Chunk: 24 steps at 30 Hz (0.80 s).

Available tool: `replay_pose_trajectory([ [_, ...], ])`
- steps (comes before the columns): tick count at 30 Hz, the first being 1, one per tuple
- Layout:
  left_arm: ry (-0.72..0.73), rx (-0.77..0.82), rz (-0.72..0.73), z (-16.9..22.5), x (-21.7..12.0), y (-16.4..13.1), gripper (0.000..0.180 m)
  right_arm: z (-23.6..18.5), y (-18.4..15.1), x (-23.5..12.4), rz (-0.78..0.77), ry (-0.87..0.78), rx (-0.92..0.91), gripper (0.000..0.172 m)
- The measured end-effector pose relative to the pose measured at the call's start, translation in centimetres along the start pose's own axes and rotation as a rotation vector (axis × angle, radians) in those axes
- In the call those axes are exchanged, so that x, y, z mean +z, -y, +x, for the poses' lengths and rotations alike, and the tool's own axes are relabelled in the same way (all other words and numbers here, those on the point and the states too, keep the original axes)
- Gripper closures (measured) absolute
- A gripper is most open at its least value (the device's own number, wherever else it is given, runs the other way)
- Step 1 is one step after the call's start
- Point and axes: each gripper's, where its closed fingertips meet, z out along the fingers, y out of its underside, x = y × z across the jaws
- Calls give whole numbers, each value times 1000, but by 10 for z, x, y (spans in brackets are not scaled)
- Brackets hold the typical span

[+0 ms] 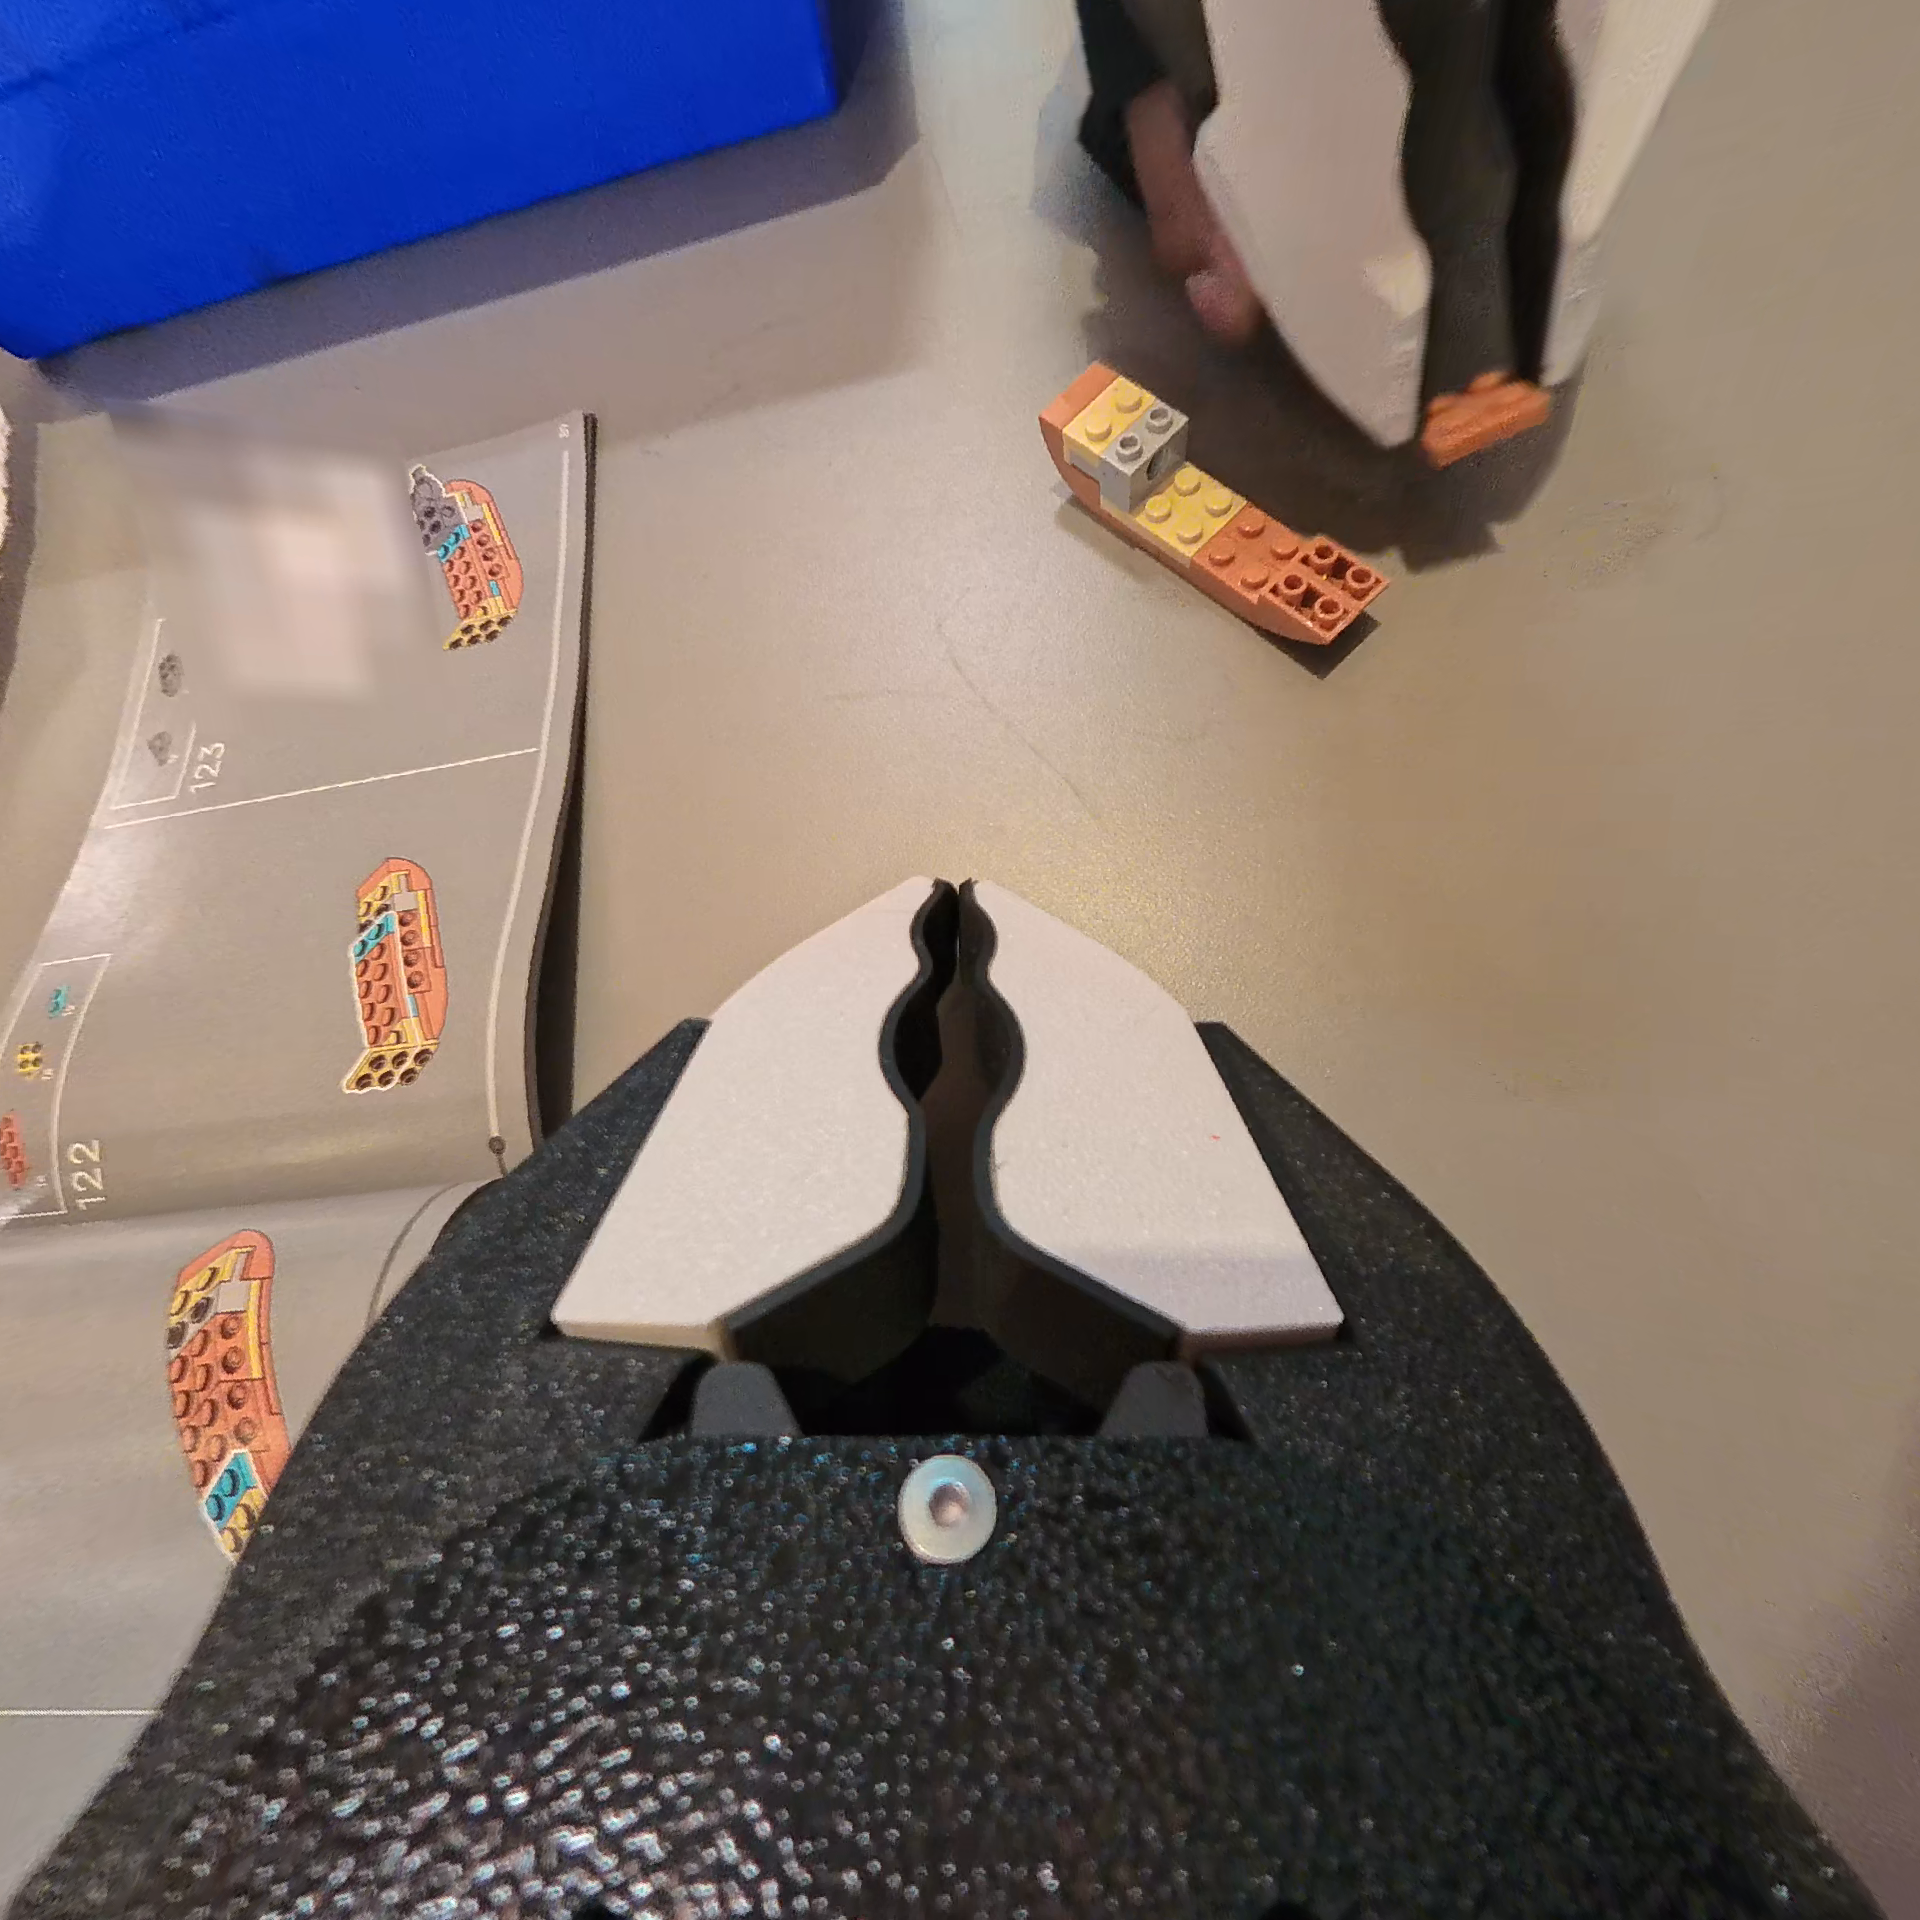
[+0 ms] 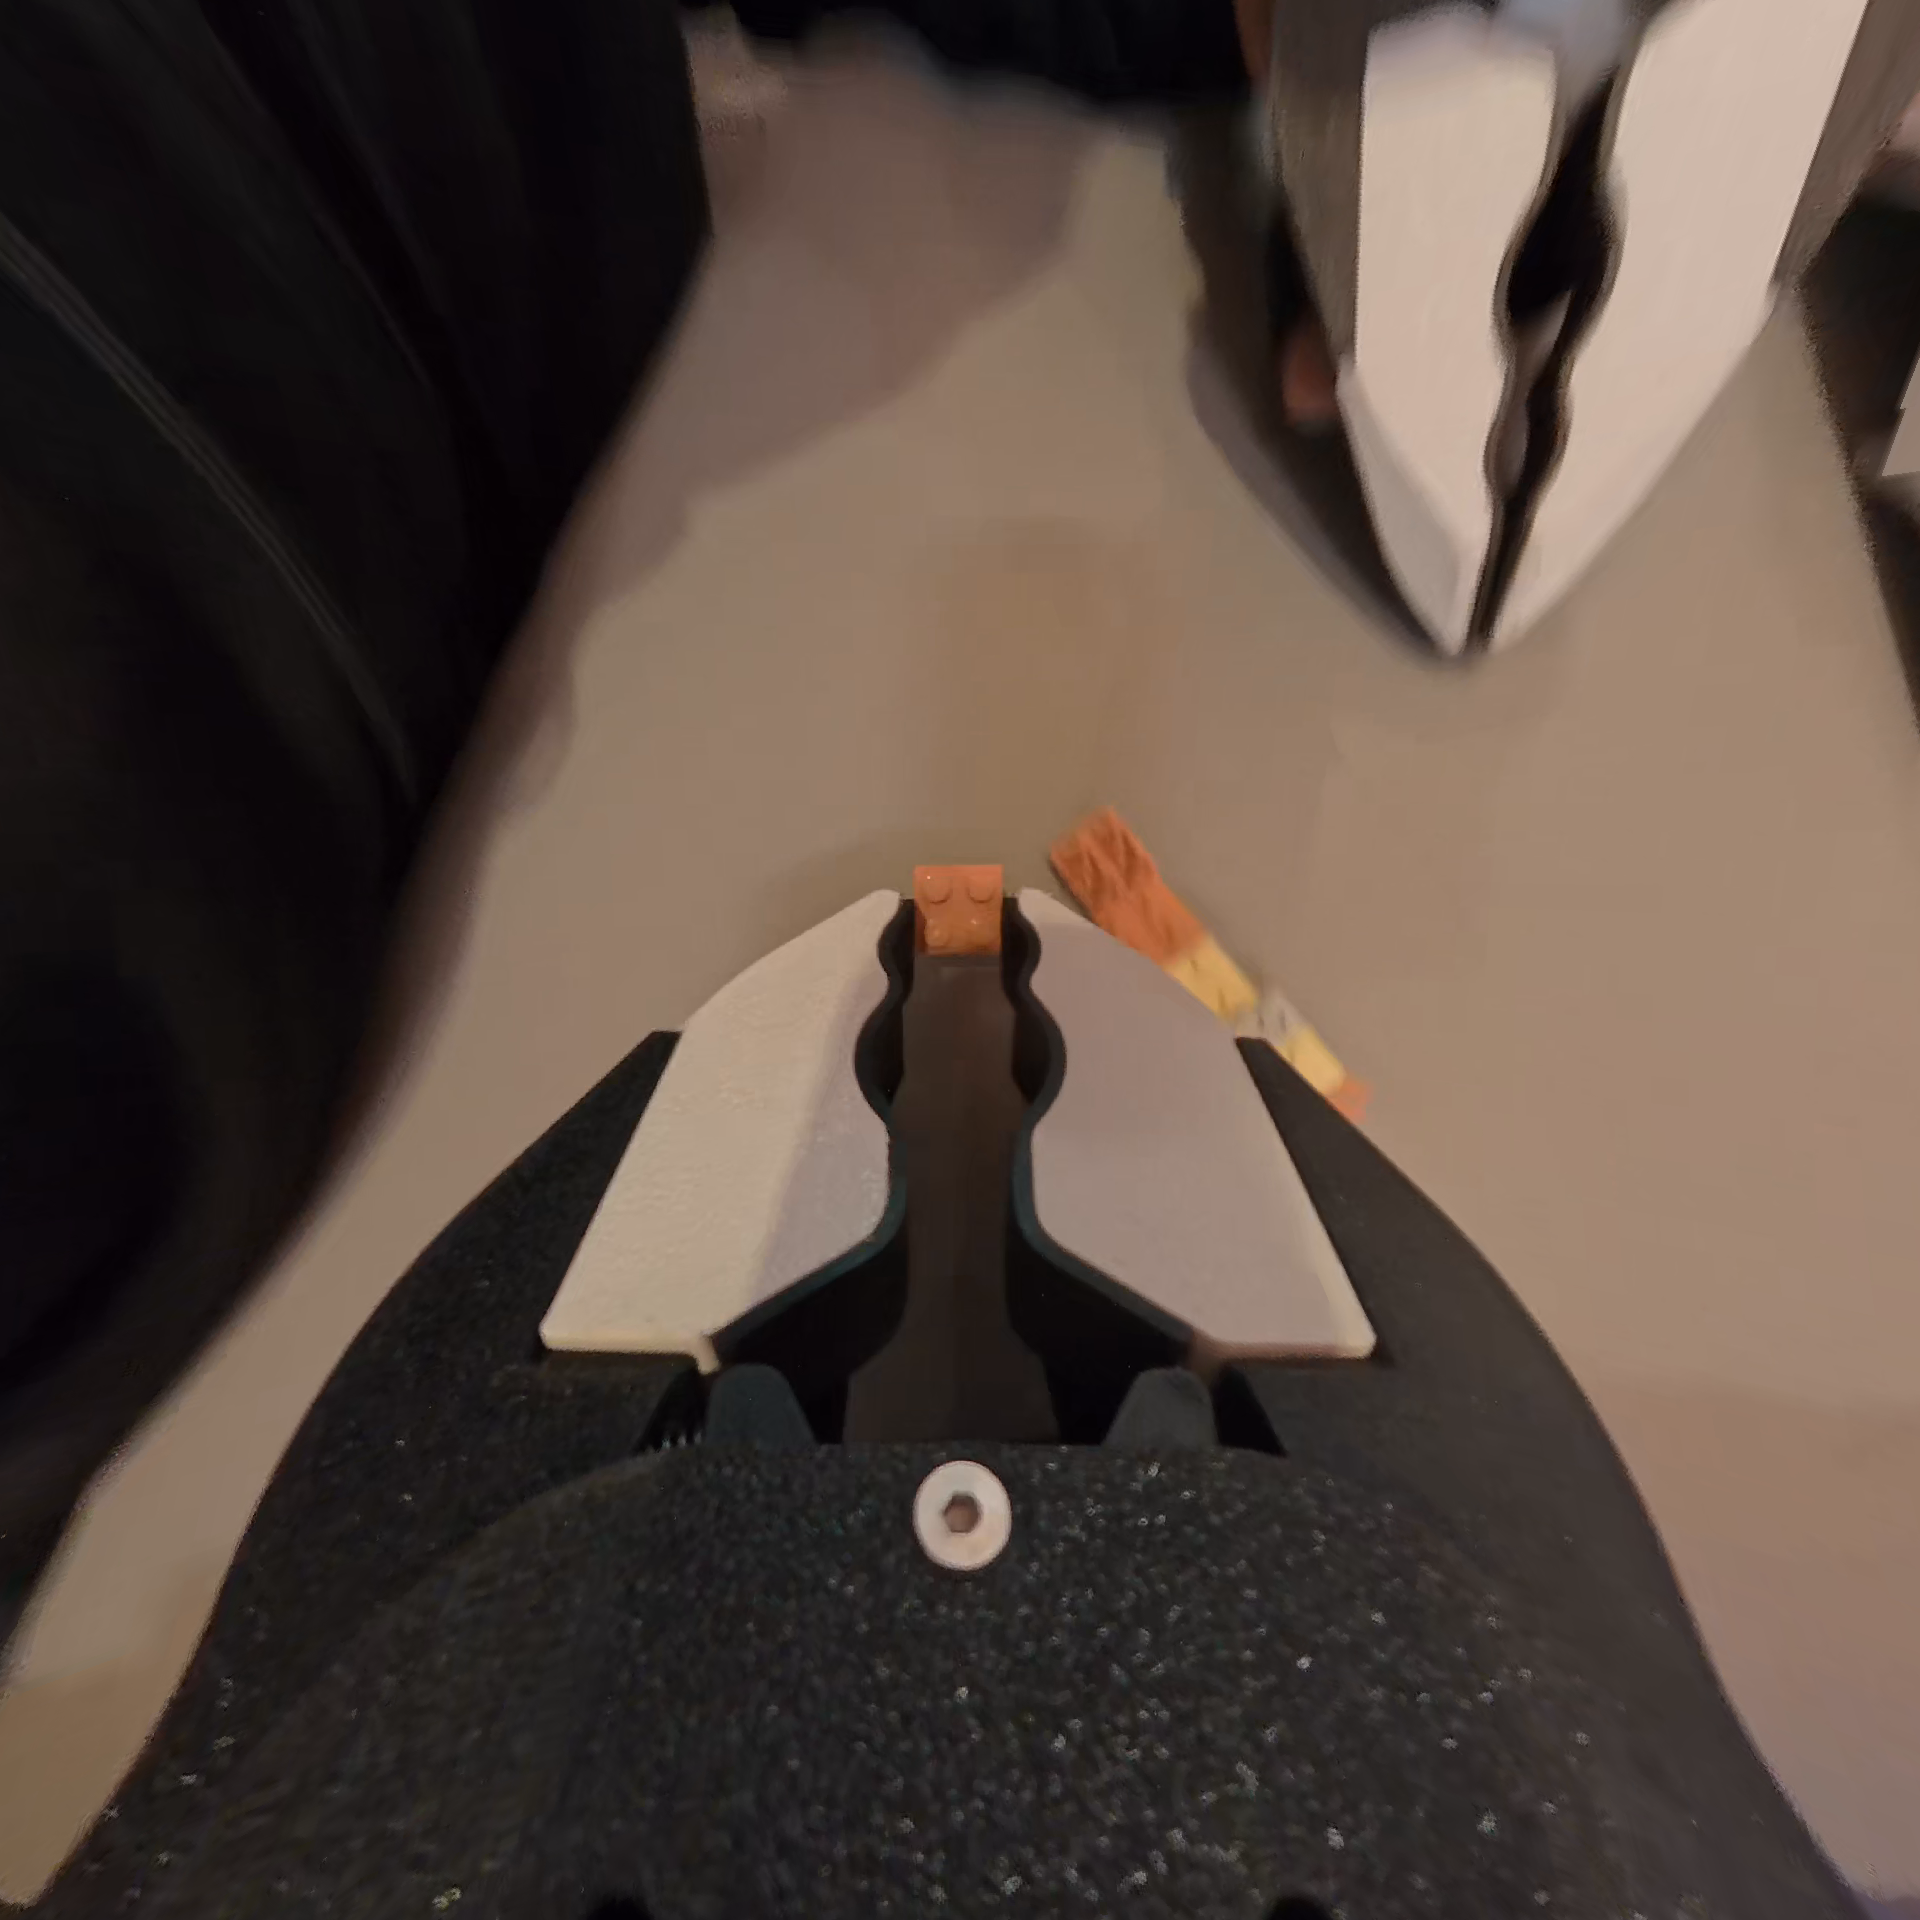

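**Right gripper pinches an orange brick beside a half-built brick model**

In the left wrist view, a blue box [image 1: 395, 145] fills the far left corner of the grey table [image 1: 1039, 748]. Nearer, along the left edge, an open booklet [image 1: 312, 831] lies flat, its pages showing drawings of a brick build in orange, yellow and teal; part of the page is blurred over. At the centre, the left gripper [image 1: 957, 885] hangs over bare table with its white fingers [image 1: 831, 1039] clenched, tips meeting on nothing. Farther right, the model [image 1: 1205, 499] lies on the table: a long orange hull with yellow bricks and one grey brick on top. Just right of it, the right gripper [image 1: 1481, 410] comes down from above, an orange brick [image 1: 1481, 416] clamped at its tips close above the table. A hand [image 1: 1195, 229] shows blurred behind it.

In the right wrist view, dark cloth [image 2: 260, 520] fills the left side. At the centre, the right gripper's two pads press on the sides of the orange brick, studs up, its front end sticking out past the tips. Just right of the fingers the model lies blurred on the table. At the upper right, the left gripper points down, closed and well apart from the brick.
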Motion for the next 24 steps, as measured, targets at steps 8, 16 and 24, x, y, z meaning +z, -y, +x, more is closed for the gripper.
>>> replay_pose_trajectory([
  [8, -11, -14, -2, 0, 0, 0, 180, 18, 51, 24, 57, -135, 212, 156],
  [16, -10, -26, -4, -1, 0, -1, 180, 33, 50, 40, -18, -279, 213, 156],
  [24, -9, -27, -5, -1, 0, -1, 180, 40, 37, 49, -64, -309, 207, 155],
])
